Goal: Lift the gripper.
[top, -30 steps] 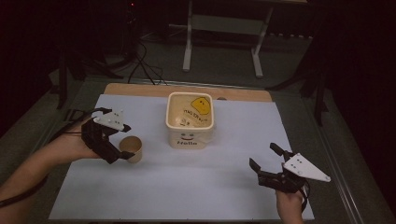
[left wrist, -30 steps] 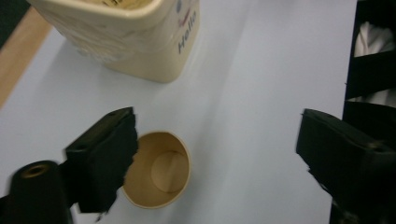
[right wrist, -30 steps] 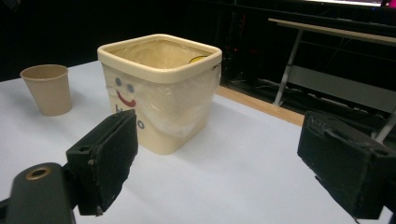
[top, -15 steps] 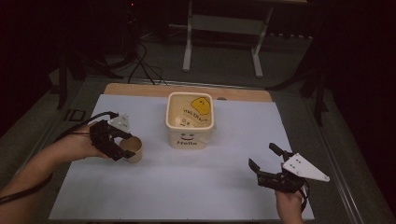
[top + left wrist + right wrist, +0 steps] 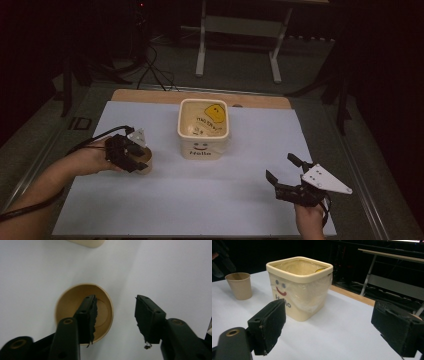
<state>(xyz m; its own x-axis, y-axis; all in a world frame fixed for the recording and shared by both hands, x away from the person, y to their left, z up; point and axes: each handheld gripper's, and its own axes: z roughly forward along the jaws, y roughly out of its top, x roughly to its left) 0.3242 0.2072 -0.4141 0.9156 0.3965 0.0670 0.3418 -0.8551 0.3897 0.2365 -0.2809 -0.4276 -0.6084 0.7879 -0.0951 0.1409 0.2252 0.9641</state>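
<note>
while the bin (image 5: 203, 131) holds yellow paper (image 5: 215, 111), the cup (image 5: 84, 312) sits empty.

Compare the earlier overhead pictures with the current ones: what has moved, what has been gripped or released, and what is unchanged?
The left gripper has moved down and in over the paper cup, its jaws open with one jaw inside the cup and the other outside its wall. Nothing is gripped yet. The cup, the bin and the open right gripper stayed where they were.
</note>
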